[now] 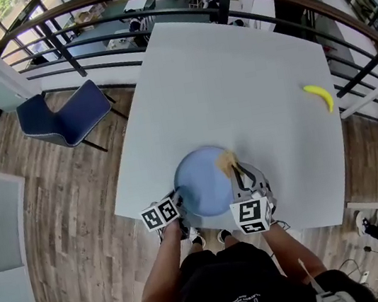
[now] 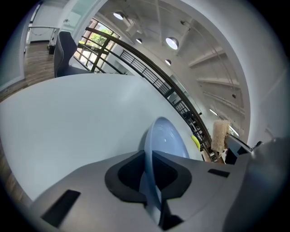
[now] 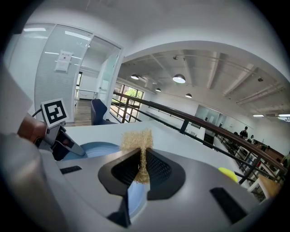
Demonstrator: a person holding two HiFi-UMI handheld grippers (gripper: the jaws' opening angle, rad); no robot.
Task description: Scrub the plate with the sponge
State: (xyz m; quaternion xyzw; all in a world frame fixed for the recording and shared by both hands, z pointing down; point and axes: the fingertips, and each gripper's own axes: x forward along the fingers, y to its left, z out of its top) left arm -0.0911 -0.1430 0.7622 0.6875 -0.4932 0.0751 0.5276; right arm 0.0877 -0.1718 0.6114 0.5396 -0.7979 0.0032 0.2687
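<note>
Head view: round pale-blue plate (image 1: 205, 180) sits at the near edge of the white bench (image 1: 235, 81), right in front of you. Your left tool (image 1: 180, 198) clamps the plate's near-left rim. Your right tool (image 1: 237, 171) pinches a tan fibrous sponge (image 1: 228, 159) at the plate's right rim.

Both grips are set. No suds or wiped track shows, so you look to be at the very start, with nearly all the scrubbing left.

Left gripper view adds what the head view lacks: the rim edge-on, seated between the jaws. Right gripper view shows the sponge squeezed thin between its jaws and standing above them, with the plate below. No view settles whether the sponge touches the plate.

Yellow banana (image 1: 319, 96) lies well apart, far right.
</note>
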